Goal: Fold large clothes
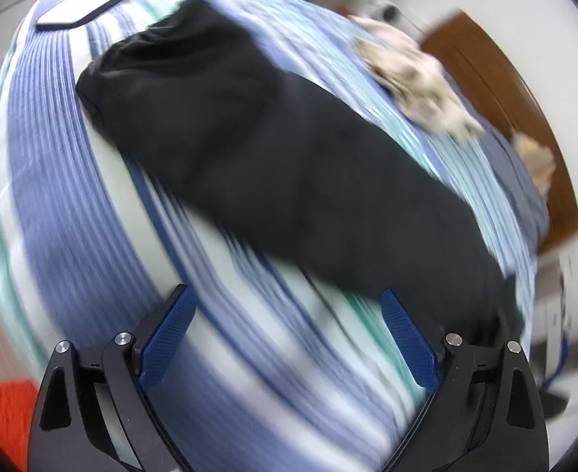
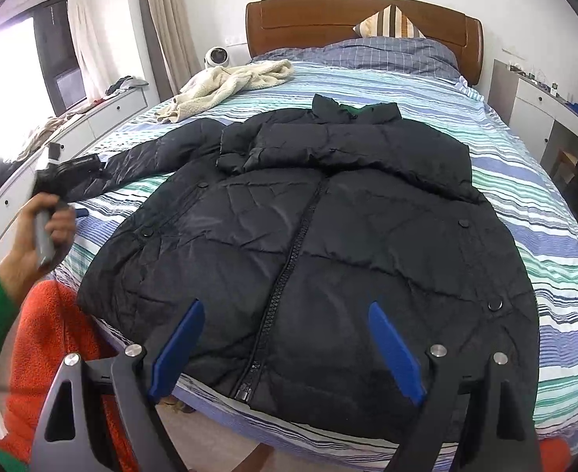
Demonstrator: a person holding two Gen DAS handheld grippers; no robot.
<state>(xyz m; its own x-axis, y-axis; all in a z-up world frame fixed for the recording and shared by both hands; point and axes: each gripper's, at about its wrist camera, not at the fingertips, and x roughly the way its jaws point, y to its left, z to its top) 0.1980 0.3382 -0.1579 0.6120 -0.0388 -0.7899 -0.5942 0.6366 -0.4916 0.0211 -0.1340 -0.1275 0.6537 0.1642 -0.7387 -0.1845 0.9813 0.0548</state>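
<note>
Black quilted puffer jacket (image 2: 308,232), striped bedspread (image 2: 525,181)

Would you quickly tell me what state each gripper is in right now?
Left gripper: open, nothing between its fingers, above the striped bedspread.
Right gripper: open, holding nothing, over the black jacket.

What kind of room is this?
Most likely a bedroom. There is a big bed with a striped cover, a wooden headboard with a pillow against it, and a black puffy jacket spread out on top.
</note>
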